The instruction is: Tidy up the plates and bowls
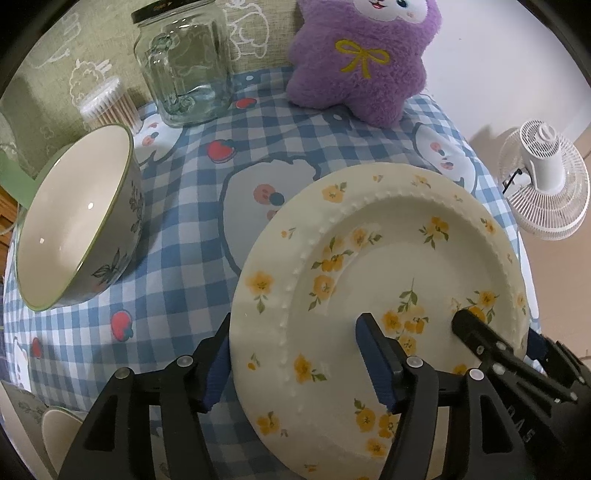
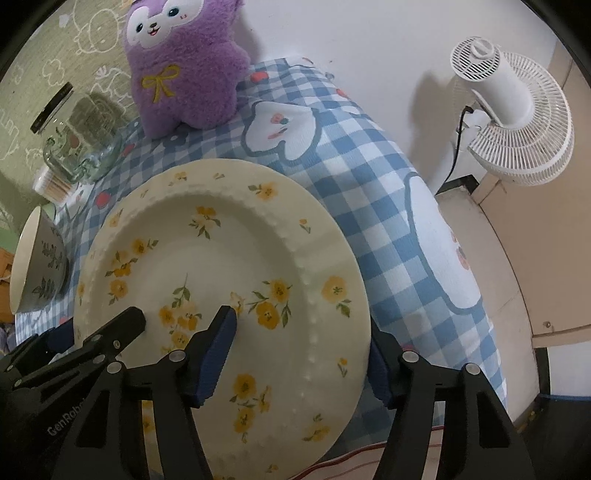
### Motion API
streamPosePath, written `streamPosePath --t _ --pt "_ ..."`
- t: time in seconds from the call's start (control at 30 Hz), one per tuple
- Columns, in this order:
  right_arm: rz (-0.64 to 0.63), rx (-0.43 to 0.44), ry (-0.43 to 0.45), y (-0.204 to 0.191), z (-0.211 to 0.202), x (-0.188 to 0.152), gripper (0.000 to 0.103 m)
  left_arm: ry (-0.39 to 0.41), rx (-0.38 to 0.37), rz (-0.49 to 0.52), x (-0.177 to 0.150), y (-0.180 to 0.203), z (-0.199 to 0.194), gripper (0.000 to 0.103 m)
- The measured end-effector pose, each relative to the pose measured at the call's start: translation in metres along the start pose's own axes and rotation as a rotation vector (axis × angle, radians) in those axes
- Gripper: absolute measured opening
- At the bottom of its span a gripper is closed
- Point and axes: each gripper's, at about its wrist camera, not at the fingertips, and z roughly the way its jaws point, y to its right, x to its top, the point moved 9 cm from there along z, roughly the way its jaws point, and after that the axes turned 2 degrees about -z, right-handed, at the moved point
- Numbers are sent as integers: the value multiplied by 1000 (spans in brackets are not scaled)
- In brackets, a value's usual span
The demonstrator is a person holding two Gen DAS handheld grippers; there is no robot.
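Plate (image 1: 388, 280) — round, glossy, beaded-rimmed — sits between spread fingers of left gripper (image 1: 299, 365) and right gripper (image 2: 299, 358), unpinched.

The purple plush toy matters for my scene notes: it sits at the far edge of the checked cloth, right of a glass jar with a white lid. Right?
Nearly. The purple plush toy sits right of the glass jar, but the left wrist view shows the jar's lid is black, not white.

Purple plush toy (image 1: 360, 55) with yellow bow upright at far edge of blue-checked cloth (image 1: 192, 206). Empty glass jar (image 1: 184, 66) with black lid left of it. Container of cotton swabs (image 1: 107, 107) beside jar. White fan (image 2: 513, 122) off surface, right.
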Motion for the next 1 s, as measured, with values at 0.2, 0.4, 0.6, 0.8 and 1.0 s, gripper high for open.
streamPosePath --t 0.2,0.4,0.6,0.8,1.0 --pt "-12 -19 20 0 -3 4 64 2 -2 6 -2 -1 -4 62" --pt "-30 -35 54 0 -11 13 64 36 5 26 0 3 -17 61" --pt "-17 -22 54 1 -17 10 64 42 -1 22 -2 1 -25 61" --pt "-16 -23 56 1 -19 7 63 50 8 25 -6 2 -29 61" --pt "-22 -29 44 1 -11 7 63 24 17 18 -8 0 -19 61"
